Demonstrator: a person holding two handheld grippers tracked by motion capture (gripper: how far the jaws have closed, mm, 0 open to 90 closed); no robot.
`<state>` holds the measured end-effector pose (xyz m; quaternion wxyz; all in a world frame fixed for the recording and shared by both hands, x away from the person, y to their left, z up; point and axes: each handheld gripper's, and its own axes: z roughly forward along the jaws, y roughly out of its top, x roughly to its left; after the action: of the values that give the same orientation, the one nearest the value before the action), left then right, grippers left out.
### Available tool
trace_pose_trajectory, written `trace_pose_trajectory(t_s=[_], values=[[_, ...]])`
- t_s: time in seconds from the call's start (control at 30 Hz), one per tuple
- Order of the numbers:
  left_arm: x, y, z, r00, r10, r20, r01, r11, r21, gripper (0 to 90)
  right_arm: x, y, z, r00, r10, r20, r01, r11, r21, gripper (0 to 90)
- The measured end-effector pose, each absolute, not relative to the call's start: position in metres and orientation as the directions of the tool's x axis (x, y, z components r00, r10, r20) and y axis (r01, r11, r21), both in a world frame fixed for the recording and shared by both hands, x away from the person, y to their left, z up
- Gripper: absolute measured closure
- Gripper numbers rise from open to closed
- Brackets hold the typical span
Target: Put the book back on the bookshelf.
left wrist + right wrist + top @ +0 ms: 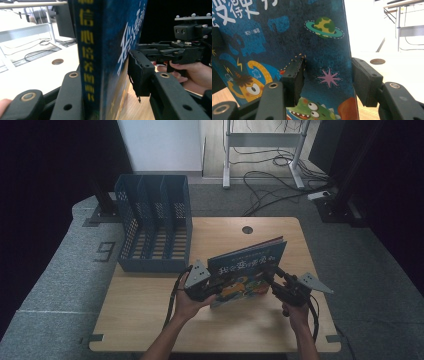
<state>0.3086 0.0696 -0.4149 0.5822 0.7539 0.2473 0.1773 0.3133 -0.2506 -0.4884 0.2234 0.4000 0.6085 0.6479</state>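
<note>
My left claw (110,82) pinches book (247,270) spine, right claw (327,82) seemingly clamps opposite edge; keep upright, swing toward file rack (155,230) at ten o'clock.

Both forearms enter from the near edge of the table and converge toward its middle. The left hand (186,304) grips the left gripper (216,284) from below, jaws pointing right and set on either side of the book (247,270). The right hand (296,312) carries the right gripper (270,276), jaws pointing left and up, pads clamped across the book's opposite edge.
</note>
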Motion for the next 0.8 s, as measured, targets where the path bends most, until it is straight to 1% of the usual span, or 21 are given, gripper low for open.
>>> trace_pose_trajectory(t_s=[0.13,0.4,0.6,0.73,0.8], values=[[0.307,0.070,-0.415,0.836,0.547,-0.031,0.163,-0.195,0.967,64.5,0.314,-0.246,-0.489,-0.603,0.763,0.232,0.190,-0.145,0.971,44.3],[0.303,0.070,-0.415,0.847,0.532,-0.026,0.148,-0.189,0.971,71.0,0.314,-0.242,-0.489,-0.607,0.763,0.220,0.180,-0.138,0.974,43.9],[0.300,0.069,-0.416,0.861,0.507,-0.048,0.161,-0.183,0.970,76.8,0.315,-0.240,-0.490,-0.588,0.780,0.212,0.182,-0.128,0.975,39.6],[0.298,0.067,-0.416,0.859,0.509,-0.050,0.160,-0.176,0.971,77.7,0.314,-0.238,-0.490,-0.583,0.786,0.206,0.182,-0.121,0.976,40.2],[0.299,0.067,-0.417,0.861,0.504,-0.068,0.168,-0.156,0.973,74.9,0.314,-0.237,-0.489,-0.577,0.792,0.200,0.175,-0.120,0.977,40.6]])
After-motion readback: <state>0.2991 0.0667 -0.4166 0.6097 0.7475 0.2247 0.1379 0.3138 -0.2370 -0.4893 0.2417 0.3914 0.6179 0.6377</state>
